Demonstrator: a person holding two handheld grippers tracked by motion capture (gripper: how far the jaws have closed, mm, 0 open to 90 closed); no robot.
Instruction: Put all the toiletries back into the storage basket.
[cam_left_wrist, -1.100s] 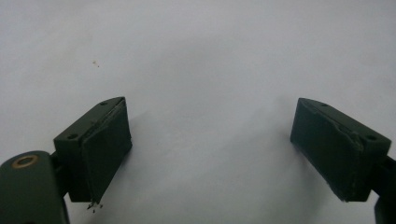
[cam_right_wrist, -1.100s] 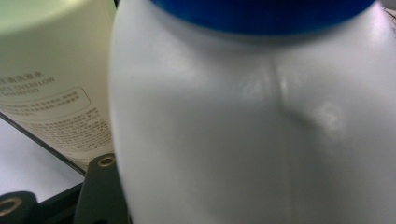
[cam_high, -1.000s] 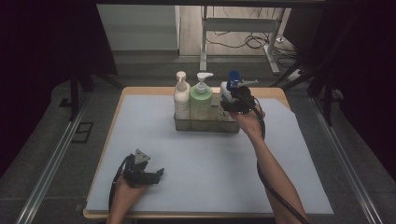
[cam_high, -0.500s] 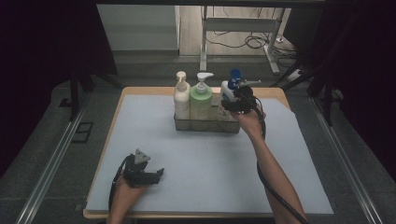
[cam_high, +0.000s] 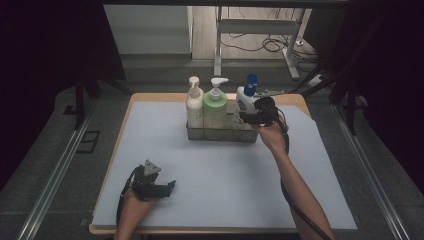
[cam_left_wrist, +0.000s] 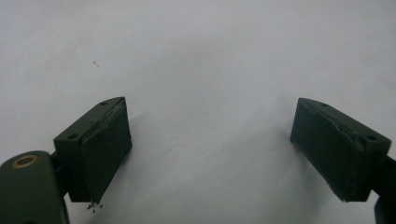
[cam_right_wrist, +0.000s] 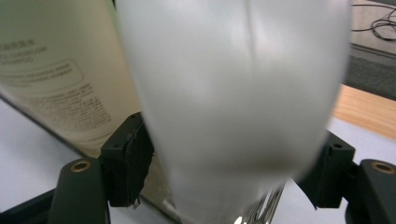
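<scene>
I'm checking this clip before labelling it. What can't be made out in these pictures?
- Right gripper view: the white blue-capped bottle is a close blur between the jaws; firm contact can't be told.
- High view: the right hand-held gripper hides that bottle's body.
- Right gripper view: the label print on the neighbouring cream bottle is too blurred to read.
- High view: the clear rectangular tray wall hides the bottle bases.

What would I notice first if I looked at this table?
Probably the three bottles in the clear basket at the far edge: a cream bottle, a green bottle and a blue-capped bottle. The right gripper has its jaws around the blue-capped one, while the left gripper rests open near the front.
</scene>
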